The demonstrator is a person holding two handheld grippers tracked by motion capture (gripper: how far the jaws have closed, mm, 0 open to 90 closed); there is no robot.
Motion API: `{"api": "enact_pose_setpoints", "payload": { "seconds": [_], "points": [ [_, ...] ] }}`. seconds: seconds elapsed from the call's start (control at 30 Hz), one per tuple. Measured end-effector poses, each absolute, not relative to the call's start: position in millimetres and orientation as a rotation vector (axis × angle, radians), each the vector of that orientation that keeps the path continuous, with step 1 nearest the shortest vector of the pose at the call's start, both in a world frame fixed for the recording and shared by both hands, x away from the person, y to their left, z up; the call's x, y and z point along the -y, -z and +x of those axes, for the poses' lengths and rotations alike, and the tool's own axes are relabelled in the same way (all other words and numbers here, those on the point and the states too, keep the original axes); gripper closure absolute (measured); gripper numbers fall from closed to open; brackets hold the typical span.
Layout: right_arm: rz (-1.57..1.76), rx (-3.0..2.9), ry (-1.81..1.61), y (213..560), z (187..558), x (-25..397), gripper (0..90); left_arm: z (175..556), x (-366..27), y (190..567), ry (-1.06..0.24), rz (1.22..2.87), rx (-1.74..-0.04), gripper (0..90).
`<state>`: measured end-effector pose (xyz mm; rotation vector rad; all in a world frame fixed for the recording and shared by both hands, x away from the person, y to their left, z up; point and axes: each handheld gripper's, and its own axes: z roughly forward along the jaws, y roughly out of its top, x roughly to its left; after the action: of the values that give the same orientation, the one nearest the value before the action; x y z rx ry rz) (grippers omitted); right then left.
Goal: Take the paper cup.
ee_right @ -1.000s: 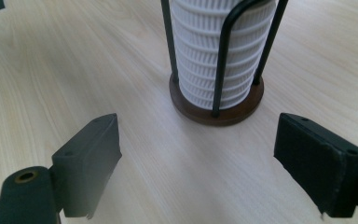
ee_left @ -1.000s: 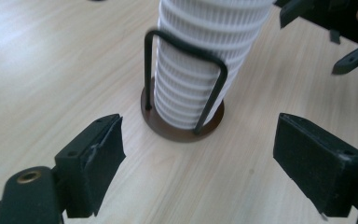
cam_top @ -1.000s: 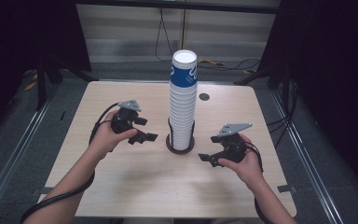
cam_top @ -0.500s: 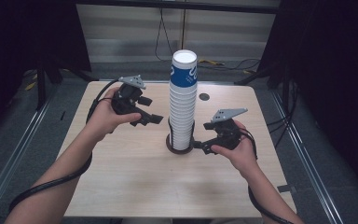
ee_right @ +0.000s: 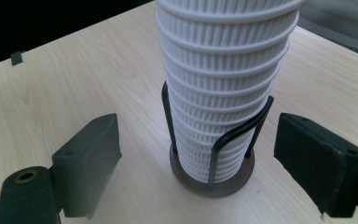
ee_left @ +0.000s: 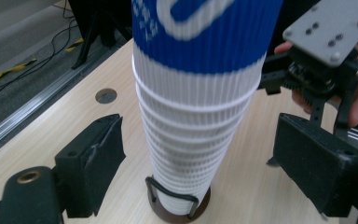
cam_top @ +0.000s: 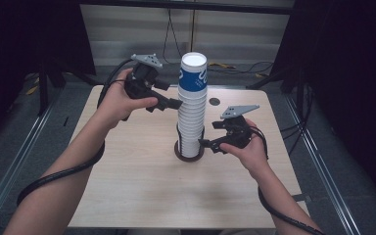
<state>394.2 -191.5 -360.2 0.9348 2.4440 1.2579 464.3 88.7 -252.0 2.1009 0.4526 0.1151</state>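
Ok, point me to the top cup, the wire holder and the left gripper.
top cup (cam_top: 193, 78), high view, on its blue band.
wire holder (ee_right: 233, 132), right gripper view, on its front wire loop.
left gripper (cam_top: 175, 104), high view, between its fingertips.

Cup stack top cut off in both gripper views, holder base clipped by left view's bottom edge

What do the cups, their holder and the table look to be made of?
Cups: probably paper, matte white with fine ribbing; the top one has a blue printed sleeve. Holder: thin dark wire loops, likely metal, on a round brown base that could be wood or plastic. Table: pale wood-grain top, possibly laminate.
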Motion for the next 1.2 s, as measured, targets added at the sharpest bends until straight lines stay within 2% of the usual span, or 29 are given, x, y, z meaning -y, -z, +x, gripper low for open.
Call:
{"api": "enact_pose_setpoints", "payload": {
  "seconds": [0.47, 0.67, 1.2],
  "points": [
    [0.913, -2.443, -1.256, 353.9, 403.2, 187.3, 13.6, 474.5, -58.8, 234.2, -0.159, 2.078, -0.398, 15.7],
    [0.911, -2.425, -1.265, 346.6, 405.5, 188.9, 13.6, 477.0, -45.8, 241.0, -0.163, 2.085, -0.395, 15.8],
    [0.905, -2.31, -1.379, 312.9, 420.5, 184.3, 12.8, 476.3, -41.5, 237.7, -0.172, 2.107, -0.391, 17.1]
  ]
}}
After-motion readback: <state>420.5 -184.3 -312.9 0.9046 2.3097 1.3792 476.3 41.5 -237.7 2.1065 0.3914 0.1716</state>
